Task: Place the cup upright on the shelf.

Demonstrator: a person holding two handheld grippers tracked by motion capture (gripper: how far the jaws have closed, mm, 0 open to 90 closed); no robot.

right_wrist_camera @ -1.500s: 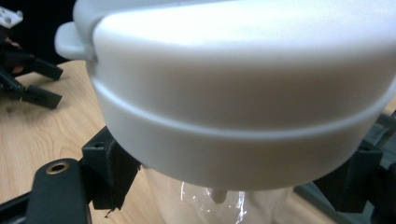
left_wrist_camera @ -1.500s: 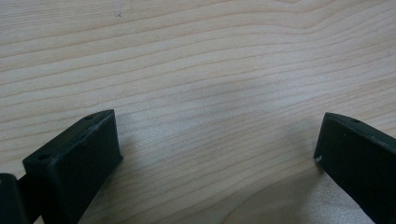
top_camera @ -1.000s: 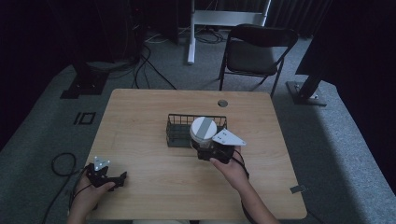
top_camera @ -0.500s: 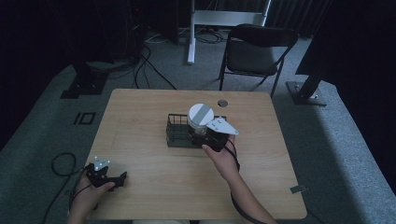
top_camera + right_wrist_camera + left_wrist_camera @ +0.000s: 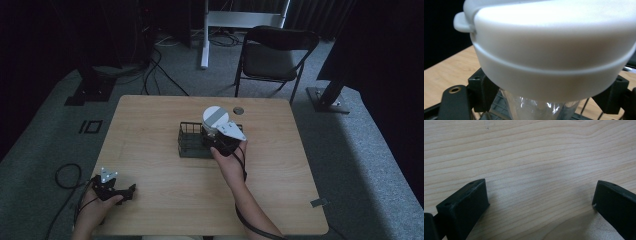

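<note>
Two jaws of the right gripper (image 5: 217, 141) clamp a white-lidded clear cup (image 5: 215, 118) over the wire basket (image 5: 189, 141), just past the table's (image 5: 150, 125) centre toward 12 o'clock. The left gripper (image 5: 112, 186) rests at 7 o'clock, jaws apart on bare wood.

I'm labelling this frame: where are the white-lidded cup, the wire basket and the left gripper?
white-lidded cup (image 5: 215, 117): high view, lid top.
wire basket (image 5: 189, 140): high view, left wall.
left gripper (image 5: 131, 189): high view, between its fingertips.

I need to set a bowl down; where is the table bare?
Bare wood lies left of the black wire basket, up to the light wooden table's far-left corner, and along its right edge. It is crowded around the basket, where the right tongs hold a white-lidded clear cup.
</note>
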